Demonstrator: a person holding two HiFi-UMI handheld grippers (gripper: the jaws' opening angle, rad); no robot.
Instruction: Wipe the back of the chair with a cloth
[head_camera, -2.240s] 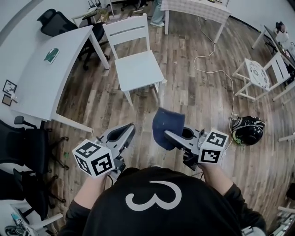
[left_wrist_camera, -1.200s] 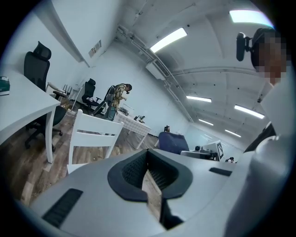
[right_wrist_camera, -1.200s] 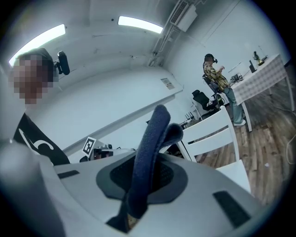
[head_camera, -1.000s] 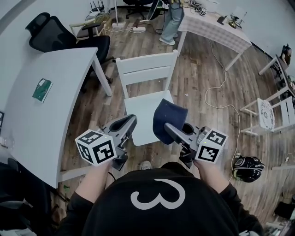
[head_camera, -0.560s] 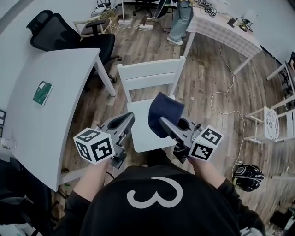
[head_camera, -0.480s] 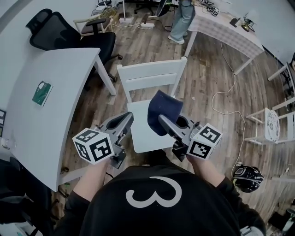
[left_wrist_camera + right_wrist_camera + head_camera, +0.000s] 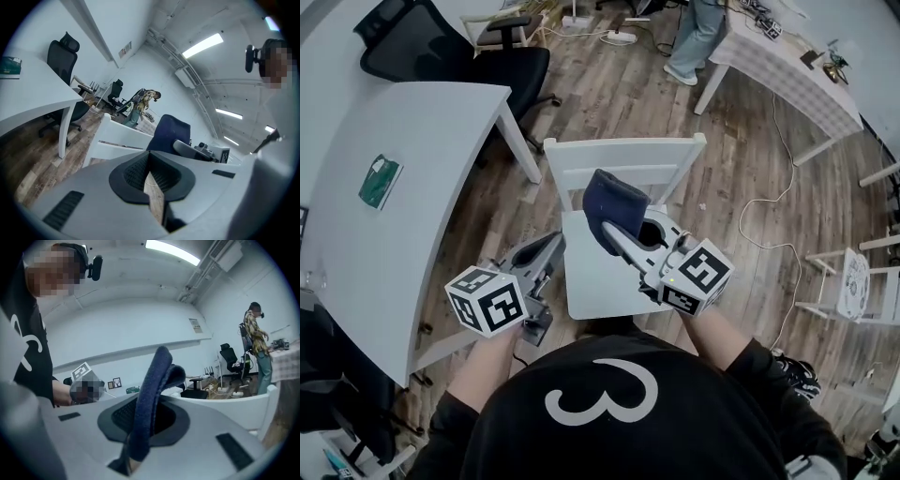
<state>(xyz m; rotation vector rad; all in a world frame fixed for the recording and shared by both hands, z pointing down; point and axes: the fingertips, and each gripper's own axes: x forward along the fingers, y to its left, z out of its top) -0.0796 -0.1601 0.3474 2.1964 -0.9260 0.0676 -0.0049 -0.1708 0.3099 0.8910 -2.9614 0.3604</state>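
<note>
A white wooden chair stands in front of me, its slatted back (image 7: 623, 155) at the far side and its seat (image 7: 605, 281) below my hands. My right gripper (image 7: 607, 232) is shut on a dark blue cloth (image 7: 612, 204), which hangs over the seat just short of the back rail. In the right gripper view the cloth (image 7: 152, 394) stands folded between the jaws of that gripper (image 7: 139, 430), with the white rail (image 7: 229, 411) beyond. My left gripper (image 7: 547, 251) is shut and holds nothing, at the seat's left edge. The left gripper view shows the chair back (image 7: 119, 138) and the cloth (image 7: 169, 133).
A white table (image 7: 394, 197) with a green book (image 7: 379, 179) lies close on the left. A black office chair (image 7: 441, 42) stands behind it. A person (image 7: 698, 37) stands by a cloth-covered table (image 7: 792, 70) at the back right. A cable (image 7: 773, 202) runs across the wooden floor.
I have come closer to the chair. My right gripper has carried the cloth forward and up over the seat toward the back rail. The left gripper has hardly moved.
</note>
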